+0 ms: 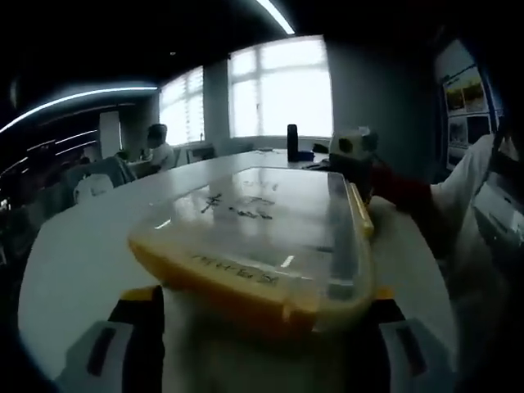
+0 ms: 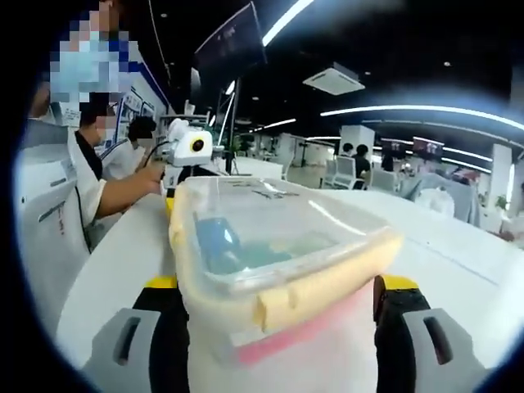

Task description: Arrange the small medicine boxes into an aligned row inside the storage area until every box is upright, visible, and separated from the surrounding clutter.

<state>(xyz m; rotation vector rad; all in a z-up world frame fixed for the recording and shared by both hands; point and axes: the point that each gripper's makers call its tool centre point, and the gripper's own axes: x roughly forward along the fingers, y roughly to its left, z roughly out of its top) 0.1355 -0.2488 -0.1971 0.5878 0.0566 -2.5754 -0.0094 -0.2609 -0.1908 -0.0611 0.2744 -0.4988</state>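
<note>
In the left gripper view, the left gripper (image 1: 260,344) spreads its jaws wide around the near end of a clear-lidded, yellow-rimmed plastic storage box (image 1: 262,237) on the white table (image 1: 82,254). In the right gripper view, the right gripper (image 2: 278,344) likewise flanks the box's other end (image 2: 270,254), jaws wide; blue and green shapes, possibly medicine boxes (image 2: 246,246), show blurred inside.

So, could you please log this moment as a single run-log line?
storage box: lid on, on white table | left gripper: at box end | right gripper: at opposite end | medicine boxes: not yet arranged
</note>
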